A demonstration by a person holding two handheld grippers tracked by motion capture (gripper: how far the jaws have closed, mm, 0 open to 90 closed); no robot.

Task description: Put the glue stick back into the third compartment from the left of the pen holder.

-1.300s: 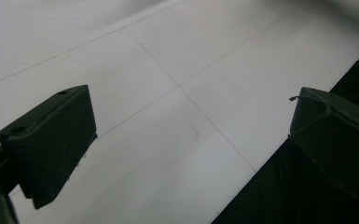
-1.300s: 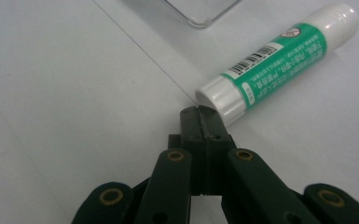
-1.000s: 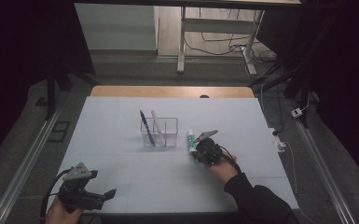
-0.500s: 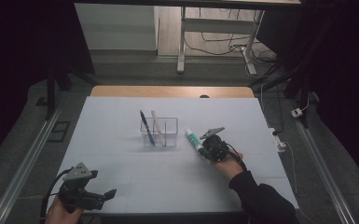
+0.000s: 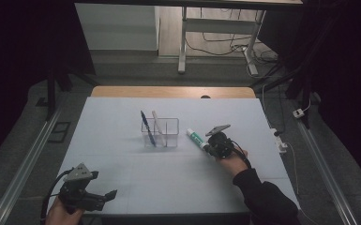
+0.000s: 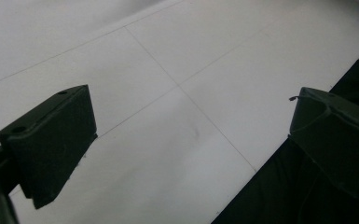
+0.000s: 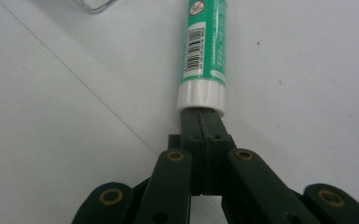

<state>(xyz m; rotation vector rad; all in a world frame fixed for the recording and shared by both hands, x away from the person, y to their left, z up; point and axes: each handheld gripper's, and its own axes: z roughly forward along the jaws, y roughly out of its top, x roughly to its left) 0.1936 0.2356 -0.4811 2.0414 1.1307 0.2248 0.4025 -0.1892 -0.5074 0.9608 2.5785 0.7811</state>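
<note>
A green glue stick with white ends lies on the white table, right of a clear organizer. My right gripper sits at the stick's near end. In the right gripper view its jaws are pressed flat together, their tips meeting the white cap of the glue stick; nothing is between them. The organizer holds a blue pen and a pale stick, both leaning. My left gripper rests at the table's front left corner, its jaws wide apart over bare table.
A corner of the clear organizer lies just past the glue stick. A wooden strip borders the table's far edge. A white power block and cables hang off the right side. Metal rails run along both sides of the table.
My right gripper has shifted a little to the right along the glue stick, so more of the tube shows. The left gripper has stayed still.
</note>
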